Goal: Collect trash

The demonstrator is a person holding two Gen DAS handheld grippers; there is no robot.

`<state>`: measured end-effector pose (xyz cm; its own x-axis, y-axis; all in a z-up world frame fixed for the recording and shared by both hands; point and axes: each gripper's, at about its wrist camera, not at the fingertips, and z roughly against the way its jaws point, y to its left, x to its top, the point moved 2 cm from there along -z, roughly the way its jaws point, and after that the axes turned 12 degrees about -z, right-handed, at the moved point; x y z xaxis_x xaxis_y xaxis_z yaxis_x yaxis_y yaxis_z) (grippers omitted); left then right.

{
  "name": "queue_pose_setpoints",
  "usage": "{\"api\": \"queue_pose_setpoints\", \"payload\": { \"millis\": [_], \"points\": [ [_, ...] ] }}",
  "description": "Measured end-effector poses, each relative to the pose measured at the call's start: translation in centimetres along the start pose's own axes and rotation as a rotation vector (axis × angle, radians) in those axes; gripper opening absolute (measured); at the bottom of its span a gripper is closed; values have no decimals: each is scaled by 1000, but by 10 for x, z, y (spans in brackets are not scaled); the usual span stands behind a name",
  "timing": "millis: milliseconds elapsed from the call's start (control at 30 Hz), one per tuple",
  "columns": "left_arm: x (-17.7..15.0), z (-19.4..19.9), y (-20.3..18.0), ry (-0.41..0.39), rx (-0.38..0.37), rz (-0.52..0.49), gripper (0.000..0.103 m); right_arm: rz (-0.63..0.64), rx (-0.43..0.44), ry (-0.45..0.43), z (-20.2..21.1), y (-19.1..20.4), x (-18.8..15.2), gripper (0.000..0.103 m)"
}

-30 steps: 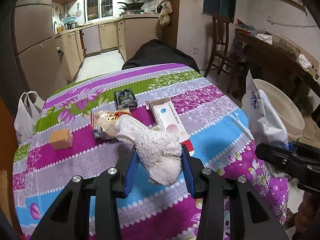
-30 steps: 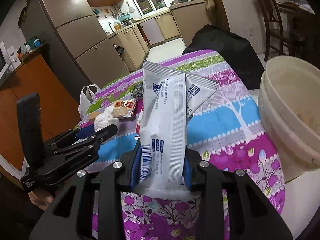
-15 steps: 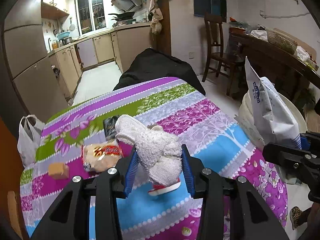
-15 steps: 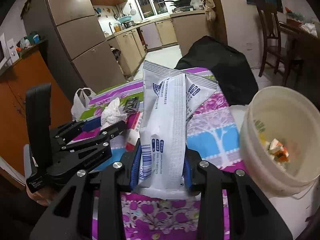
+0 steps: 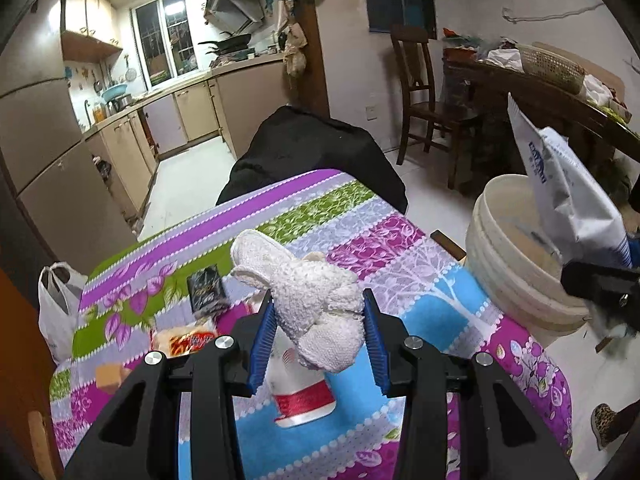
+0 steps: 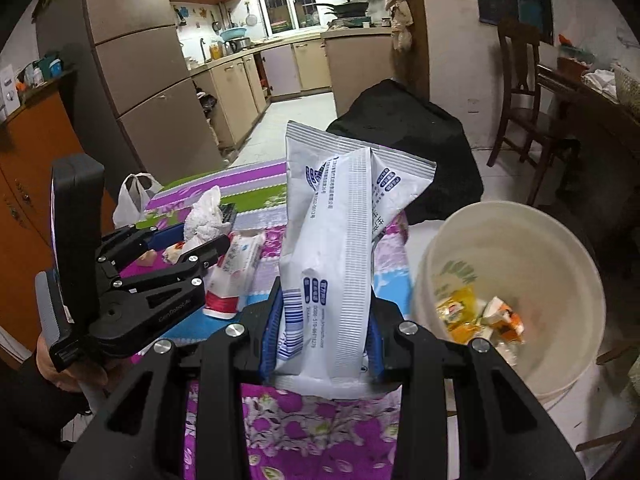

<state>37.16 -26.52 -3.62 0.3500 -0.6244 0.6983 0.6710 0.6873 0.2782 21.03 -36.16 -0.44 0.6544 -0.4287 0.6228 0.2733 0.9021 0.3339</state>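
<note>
My left gripper (image 5: 316,334) is shut on a crumpled white paper towel (image 5: 308,296), held above the table; it also shows in the right wrist view (image 6: 202,216). My right gripper (image 6: 326,334) is shut on a white plastic wrapper with blue print (image 6: 340,240), held upright beside the white bucket (image 6: 460,232). The bucket stands off the table's right edge (image 5: 496,276) and holds several wrappers (image 6: 480,316). The wrapper (image 5: 568,196) hangs over the bucket's rim in the left wrist view.
On the flowered tablecloth (image 5: 400,240) lie a white and red box (image 5: 300,396), a black packet (image 5: 206,290), an orange snack wrapper (image 5: 186,340) and a tan block (image 5: 108,374). A black covered seat (image 5: 316,152) stands behind the table, a white bag (image 5: 56,304) at left.
Both grippers have lifted from the table and swung right toward the bucket with their loads. The bucket's inside has come into the right wrist view.
</note>
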Motion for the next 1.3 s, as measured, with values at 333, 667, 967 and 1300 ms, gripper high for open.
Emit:
{"api": "queue_pose_setpoints", "payload": {
  "millis": [333, 667, 967, 1300],
  "points": [
    [48, -24, -40, -3, -107, -86, 42, -52, -113, -21, 16, -50, 24, 34],
    [106, -38, -106, -55, -173, -227, 42, -160, -254, 1, 18, -119, 28, 34],
    [150, -67, -166, -61, -271, -301, 43, -234, -367, 42, 22, -178, 29, 34],
    [183, -102, -210, -43, -314, -347, 43, -220, -412, 101, 21, -198, 38, 34]
  ]
}}
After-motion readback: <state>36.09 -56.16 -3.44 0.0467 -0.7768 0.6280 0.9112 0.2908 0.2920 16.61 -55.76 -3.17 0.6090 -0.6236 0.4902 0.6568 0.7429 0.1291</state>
